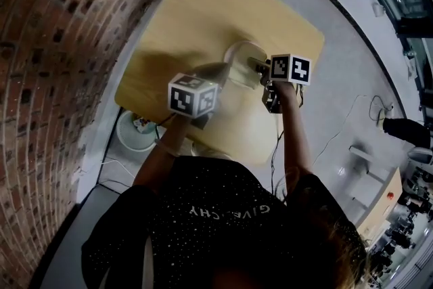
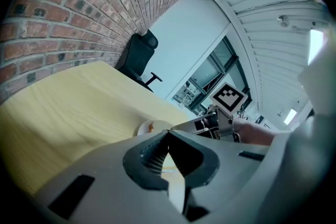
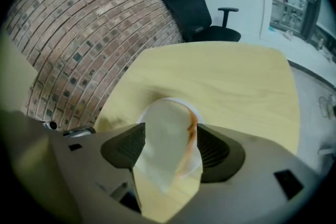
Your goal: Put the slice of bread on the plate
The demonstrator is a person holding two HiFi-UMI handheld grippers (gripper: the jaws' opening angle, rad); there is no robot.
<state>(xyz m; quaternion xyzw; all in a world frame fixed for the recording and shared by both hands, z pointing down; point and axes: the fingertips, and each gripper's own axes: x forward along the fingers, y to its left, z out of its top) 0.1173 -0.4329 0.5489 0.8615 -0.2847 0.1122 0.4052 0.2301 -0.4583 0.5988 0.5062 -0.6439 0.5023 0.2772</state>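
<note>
The slice of bread (image 3: 165, 134), pale with an orange-brown crust, stands on edge between the jaws of my right gripper (image 3: 167, 150). The jaws are wide open and there is a gap between each pad and the bread. The bread is directly over the white plate (image 3: 197, 113) on the wooden table (image 3: 236, 81). In the head view the right gripper (image 1: 257, 67) points steeply down at the plate (image 1: 242, 51). My left gripper (image 2: 168, 132) has its jaws shut on nothing and hovers just left of the plate (image 2: 149, 127).
A brick wall (image 3: 79, 23) runs along the table's left side. A black office chair (image 3: 197, 8) stands at the far end. On the floor, a white bin (image 1: 135, 132) sits by the near left corner and cables (image 1: 345, 125) lie to the right.
</note>
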